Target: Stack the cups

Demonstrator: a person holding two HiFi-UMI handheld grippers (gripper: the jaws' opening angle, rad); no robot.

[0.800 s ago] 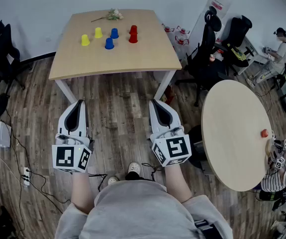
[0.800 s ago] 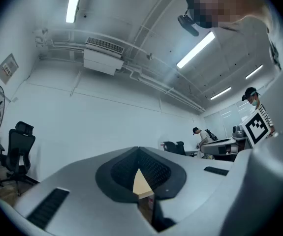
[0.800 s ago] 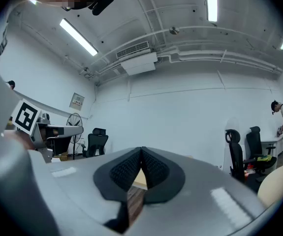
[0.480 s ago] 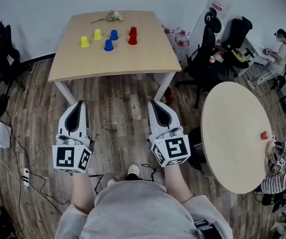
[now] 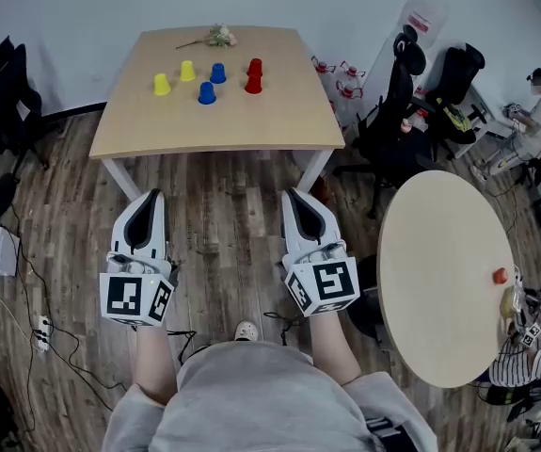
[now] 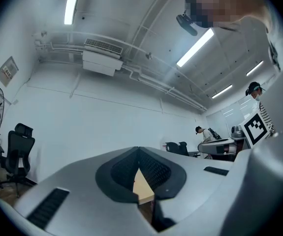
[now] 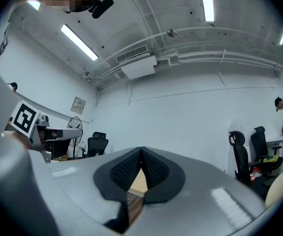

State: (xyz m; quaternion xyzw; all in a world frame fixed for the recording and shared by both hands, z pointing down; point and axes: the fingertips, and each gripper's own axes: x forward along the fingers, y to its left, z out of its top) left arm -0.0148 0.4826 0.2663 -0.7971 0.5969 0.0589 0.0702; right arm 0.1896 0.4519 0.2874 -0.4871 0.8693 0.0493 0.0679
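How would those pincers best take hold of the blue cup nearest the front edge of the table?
Probably by its side wall, coming from the near table edge with a jaw on each side. The front blue cup seems to stand mouth down, narrowing upward, so the wall is all it offers. Its left and right sides are clear; the other blue cup stands behind it.

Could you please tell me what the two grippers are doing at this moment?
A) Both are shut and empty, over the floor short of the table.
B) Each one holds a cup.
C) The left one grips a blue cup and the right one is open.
A: the left gripper and the right gripper have their jaws together with nothing between them, above the wooden floor, while the cups stand on the table.
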